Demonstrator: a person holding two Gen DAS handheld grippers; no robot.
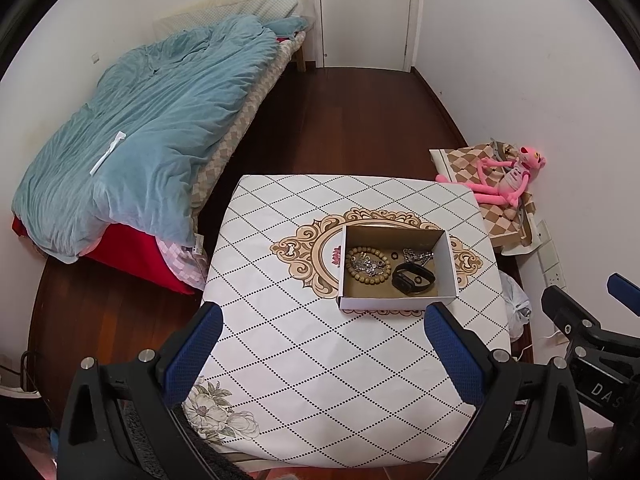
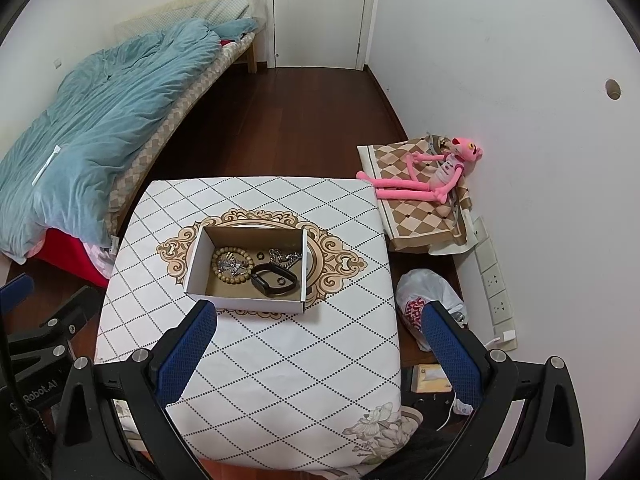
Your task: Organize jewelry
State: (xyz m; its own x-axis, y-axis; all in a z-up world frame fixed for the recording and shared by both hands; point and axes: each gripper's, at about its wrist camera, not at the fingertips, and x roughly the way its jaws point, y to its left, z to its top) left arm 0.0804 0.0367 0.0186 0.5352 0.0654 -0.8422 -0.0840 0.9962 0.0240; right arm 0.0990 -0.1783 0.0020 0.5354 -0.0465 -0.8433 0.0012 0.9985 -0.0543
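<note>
**Jewelry all in the box, both tongs back and empty**

By the look of things the sorting is finished or close to it: no loose piece shows on the white diamond-patterned counter [image 1: 312,360], and everything visible sits inside the open white cardboard box [image 1: 396,302] at the middle of it. Left to right in the box lie a ring of tan wooden beads [image 1: 354,270] with a small silver chain piled on it, a little dark ring, a black wristband [image 1: 414,278] at the near side and a heavier silver chain [image 1: 418,256] at the far right. Whether they need further arranging I cannot tell.

The left tongs [image 1: 324,360] are spread wide, pinching nothing; the box lies beyond their tips, slightly right. The right tongs [image 2: 320,360] are likewise spread and empty, the box beyond and left of their middle, apart from both
</note>
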